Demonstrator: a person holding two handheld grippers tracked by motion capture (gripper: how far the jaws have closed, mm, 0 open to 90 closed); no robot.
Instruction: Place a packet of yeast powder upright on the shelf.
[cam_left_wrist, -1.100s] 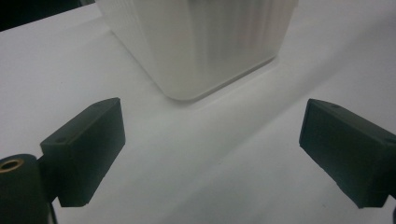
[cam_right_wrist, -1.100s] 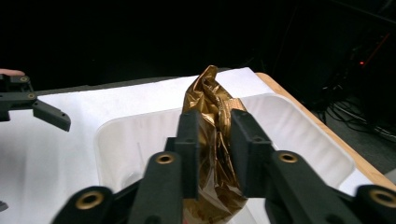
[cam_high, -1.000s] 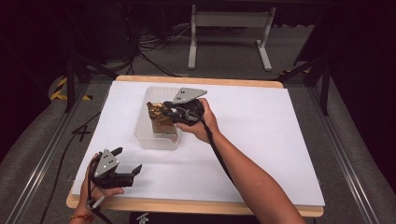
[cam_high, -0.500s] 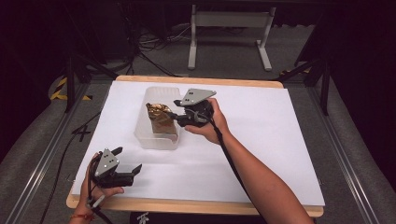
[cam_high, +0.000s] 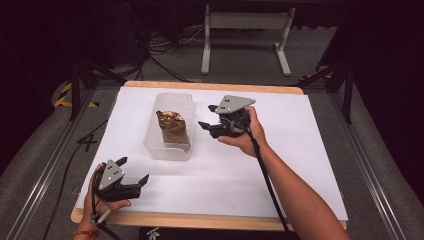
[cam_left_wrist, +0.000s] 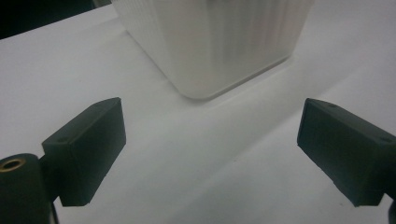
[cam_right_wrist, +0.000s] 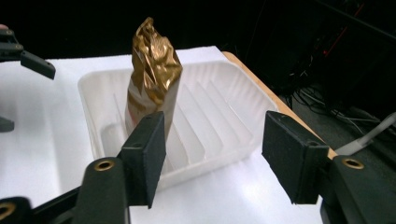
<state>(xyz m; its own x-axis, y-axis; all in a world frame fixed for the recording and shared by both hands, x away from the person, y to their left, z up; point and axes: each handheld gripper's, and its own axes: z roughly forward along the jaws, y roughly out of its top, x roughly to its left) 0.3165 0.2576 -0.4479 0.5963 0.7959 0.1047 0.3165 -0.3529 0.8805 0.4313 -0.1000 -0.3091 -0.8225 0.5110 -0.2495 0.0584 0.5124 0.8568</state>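
The gold foil packet (cam_high: 171, 127) stood upright inside the clear plastic tray (cam_high: 187, 102), which sat left of centre on the white sheet (cam_high: 300, 145), nearer the tabletop's far edge. The right gripper (cam_high: 206, 116) hung just beside the tray's right wall, its jaws having just been opening, nothing between them. Down at the near left corner, the left gripper (cam_high: 134, 171) rested with jaws spread wide and empty, pointing at the tray's near end.

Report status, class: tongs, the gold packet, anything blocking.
Right tongs open, jaws just been opening, nothing between them, beside the tray. Left tongs open, near table edge. Gold foil packet stands upright in white plastic tray. Nothing in the way.
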